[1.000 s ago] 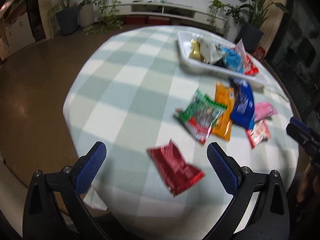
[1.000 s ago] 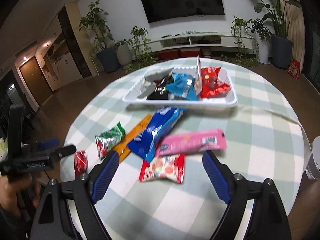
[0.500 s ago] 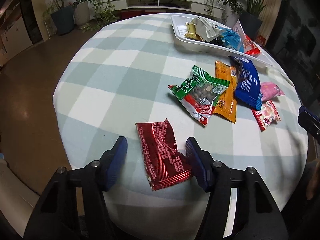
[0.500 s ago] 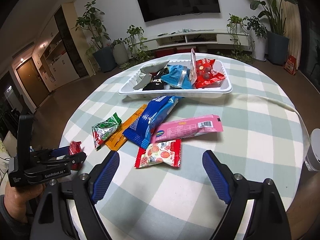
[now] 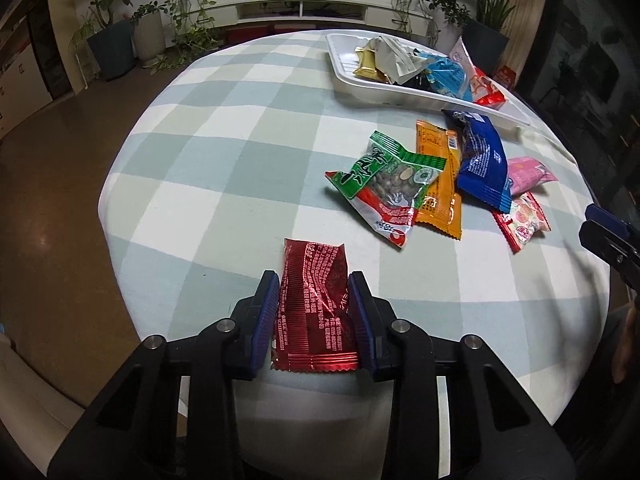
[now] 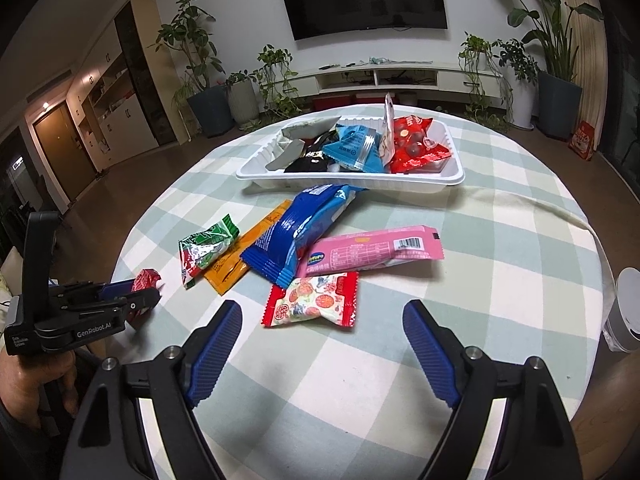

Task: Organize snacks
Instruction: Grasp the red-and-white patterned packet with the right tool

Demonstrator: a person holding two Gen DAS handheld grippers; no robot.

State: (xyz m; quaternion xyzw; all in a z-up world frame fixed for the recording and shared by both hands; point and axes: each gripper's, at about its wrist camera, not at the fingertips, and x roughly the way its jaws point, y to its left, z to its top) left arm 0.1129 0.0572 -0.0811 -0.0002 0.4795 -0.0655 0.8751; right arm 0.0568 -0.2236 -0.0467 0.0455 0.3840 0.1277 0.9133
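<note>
On a round table [image 5: 240, 128] with a pale green and white checked cloth, a white tray [image 6: 352, 178] sits at the far side, about 12 o'clock in the right wrist view, and holds several snack packets, among them a light blue one [image 6: 352, 148] and a red one [image 6: 416, 144].

Nearer than the tray, loose packets lie in a cluster. A blue pack [image 6: 296, 228] overlaps an orange pack [image 6: 240, 248] and a pink pack [image 6: 376, 248]. A green pack [image 6: 204, 244] lies on the orange one at its 9 o'clock side. A red and white sweet pack [image 6: 312, 300] touches the blue pack at its 6 o'clock end.

Apart from the cluster, at the table's near edge in the left wrist view, lies a dark red pack [image 5: 314, 304]. The left gripper [image 5: 314, 312] is now clamped on it, one blue pad pressing each long side. Half a second ago those pads stood apart on either side of the pack; a second ago they were wide open and the pack lay ahead of them.

The right gripper [image 6: 322, 352] hangs over the table with its tongs wide apart, holding nothing, as in both earlier frames. The sweet pack lies just ahead of it, at 12 o'clock.
</note>
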